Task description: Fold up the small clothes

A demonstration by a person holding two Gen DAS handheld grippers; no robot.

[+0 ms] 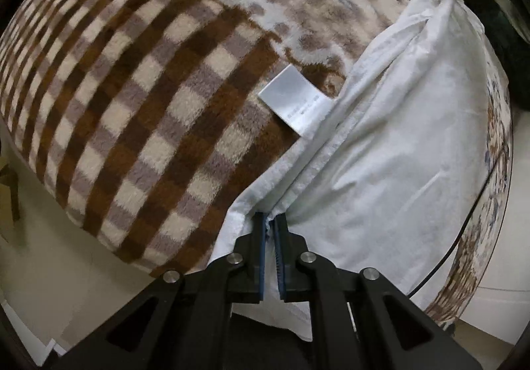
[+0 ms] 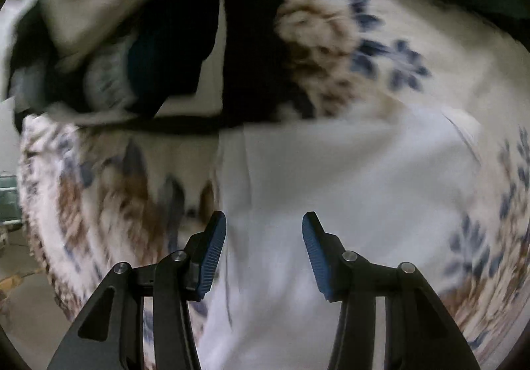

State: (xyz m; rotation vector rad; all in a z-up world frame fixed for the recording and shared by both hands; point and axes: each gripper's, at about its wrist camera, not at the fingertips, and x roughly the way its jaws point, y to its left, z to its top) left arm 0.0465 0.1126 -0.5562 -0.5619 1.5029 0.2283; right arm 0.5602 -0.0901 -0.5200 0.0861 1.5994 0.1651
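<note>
Jaws of the left gripper, at bottom centre of its view, are pinched together on the hem of the white garment, which runs toward the upper right across the patterned blanket. A care label lies exposed at mid-frame. The right gripper stands roughly half open, holding nothing, above the garment in a motion-blurred view. Recommended: steady the right gripper, take the opposite hem edge, keep the cloth taut, then fold with the label tucked inside.
</note>
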